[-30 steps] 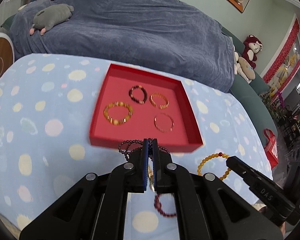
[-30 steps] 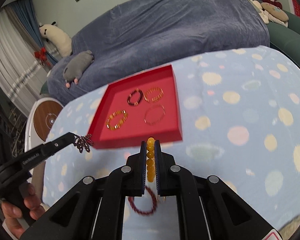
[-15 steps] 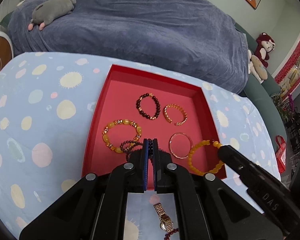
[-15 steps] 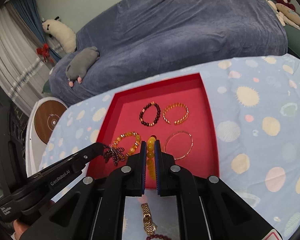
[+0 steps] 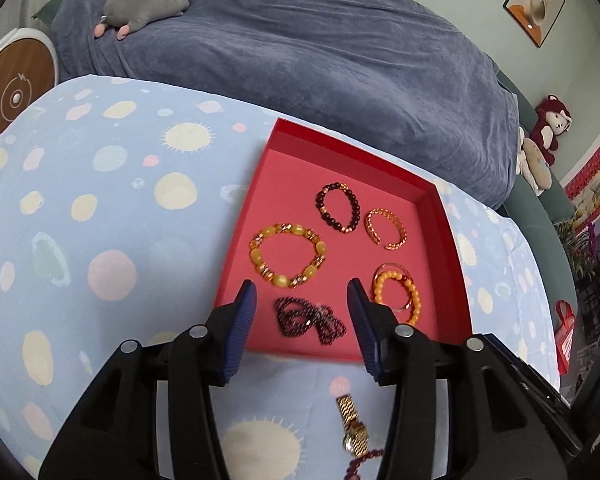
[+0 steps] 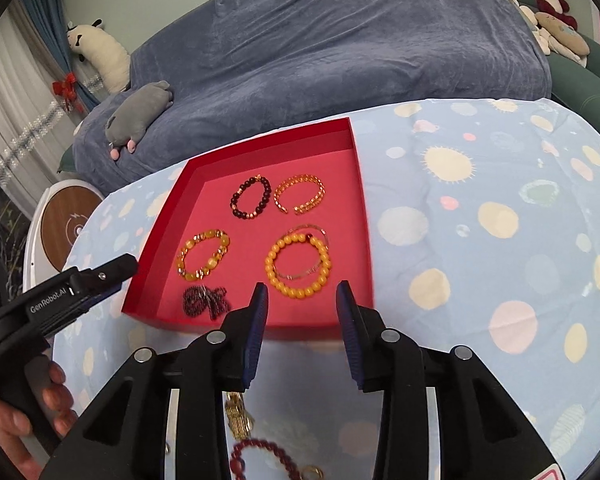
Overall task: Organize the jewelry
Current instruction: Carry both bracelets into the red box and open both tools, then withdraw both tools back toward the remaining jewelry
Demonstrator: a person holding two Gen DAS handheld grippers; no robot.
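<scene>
A red tray (image 5: 444, 216) (image 6: 360, 184) lies on the spotted cloth and holds several bracelets. A dark purple bead strand (image 5: 310, 320) (image 6: 204, 300) lies bunched at its near edge, just beyond my open, empty left gripper (image 5: 302, 300). An orange bead bracelet (image 6: 298, 266) (image 5: 398, 294) lies over a thin bangle, just beyond my open, empty right gripper (image 6: 302, 302). A gold watch (image 5: 352, 424) (image 6: 238, 416) and a dark red bracelet (image 6: 260, 460) lie on the cloth below the grippers, outside the tray.
Also in the tray are a yellow stone bracelet (image 5: 288, 254), a dark bead bracelet (image 5: 338, 206) and a gold cuff (image 5: 386, 228). A sofa under a blue blanket (image 5: 320, 52) with a grey plush (image 5: 144, 0) stands behind the table. The left gripper also shows in the right wrist view (image 6: 100, 280).
Both grippers have opened. The purple strand and the orange bracelet have dropped from them and now lie in the tray. Both grippers have drawn back slightly toward the tray's near edge.
</scene>
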